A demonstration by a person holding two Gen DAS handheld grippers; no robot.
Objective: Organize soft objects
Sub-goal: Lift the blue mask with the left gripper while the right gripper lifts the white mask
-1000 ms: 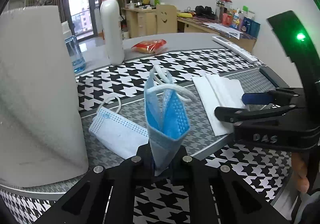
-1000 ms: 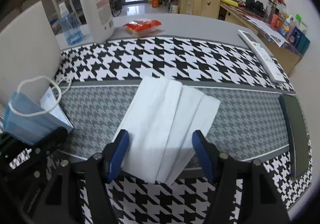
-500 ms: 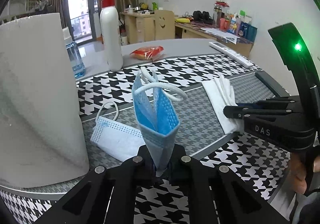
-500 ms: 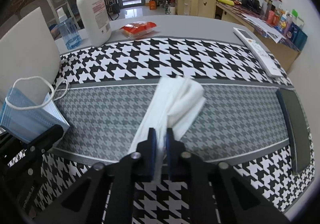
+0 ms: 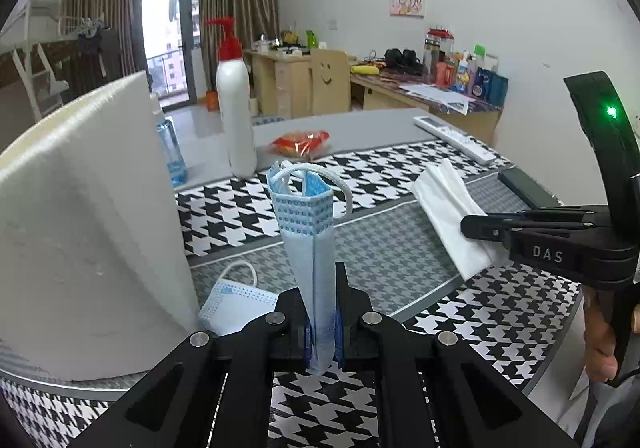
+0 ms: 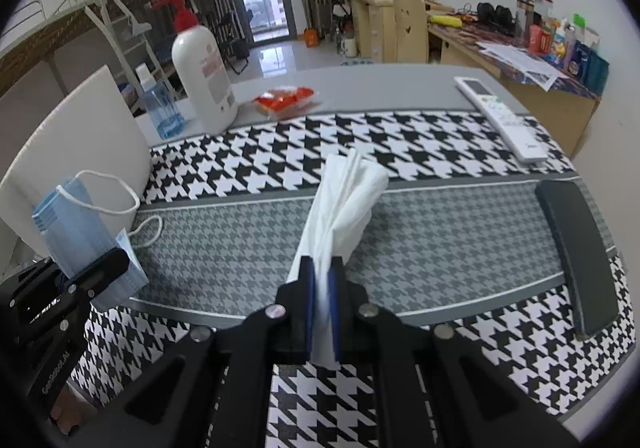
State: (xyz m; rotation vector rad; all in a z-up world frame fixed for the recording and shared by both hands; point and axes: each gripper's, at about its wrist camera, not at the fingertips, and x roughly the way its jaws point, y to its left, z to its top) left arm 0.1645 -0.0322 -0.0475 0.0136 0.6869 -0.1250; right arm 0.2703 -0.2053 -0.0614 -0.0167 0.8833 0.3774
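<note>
My left gripper (image 5: 320,332) is shut on a folded blue face mask (image 5: 310,232) and holds it upright above the table; it also shows in the right wrist view (image 6: 76,232). A second mask (image 5: 236,306) lies flat beside the paper roll. My right gripper (image 6: 322,312) is shut on a white tissue stack (image 6: 344,204), lifted off the mat; the stack also shows in the left wrist view (image 5: 452,216).
A large white paper roll (image 5: 80,232) stands at the left. A white pump bottle (image 6: 202,80), a blue bottle (image 6: 162,112), a red snack packet (image 6: 286,100), a remote (image 6: 504,120) and a dark flat case (image 6: 576,256) sit on the houndstooth mat (image 6: 440,232).
My right gripper closed on the tissue stack and lifted it off the mat. My left gripper rose with the blue mask still held.
</note>
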